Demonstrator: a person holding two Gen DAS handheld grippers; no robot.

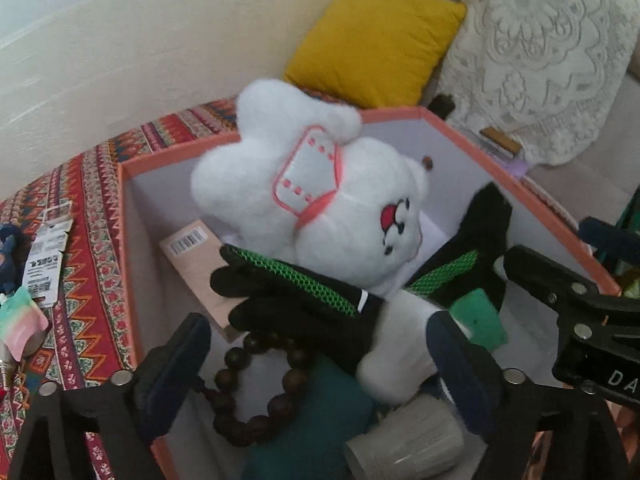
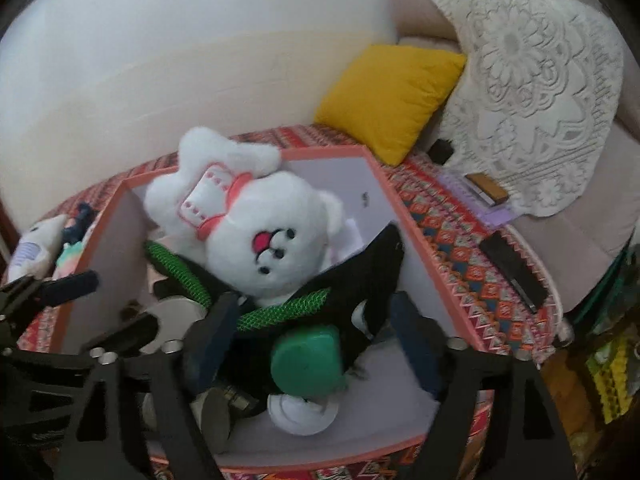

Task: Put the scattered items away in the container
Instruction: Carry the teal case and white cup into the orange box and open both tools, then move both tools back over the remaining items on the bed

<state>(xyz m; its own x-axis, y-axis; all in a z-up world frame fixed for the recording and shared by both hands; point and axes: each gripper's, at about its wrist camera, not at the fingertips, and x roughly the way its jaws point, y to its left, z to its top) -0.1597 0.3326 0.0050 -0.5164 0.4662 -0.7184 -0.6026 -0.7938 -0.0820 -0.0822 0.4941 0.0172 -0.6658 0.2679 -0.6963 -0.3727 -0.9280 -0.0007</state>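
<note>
Partly, the white plush toy (image 1: 320, 208) in the orange-rimmed box (image 1: 132, 240) is being hidden by black-and-green gloves (image 1: 304, 296). Both the left gripper (image 1: 320, 364) and right gripper (image 2: 316, 340) are being held with jaws apart, clamping nothing. Wooden beads (image 1: 256, 392) are being shown only in the left view.

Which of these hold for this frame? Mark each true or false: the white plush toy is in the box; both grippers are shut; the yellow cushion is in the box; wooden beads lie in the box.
1. The white plush toy is in the box: true.
2. Both grippers are shut: false; the left gripper and right gripper are open.
3. The yellow cushion is in the box: false; it sits behind it.
4. The wooden beads lie in the box: true.
</note>
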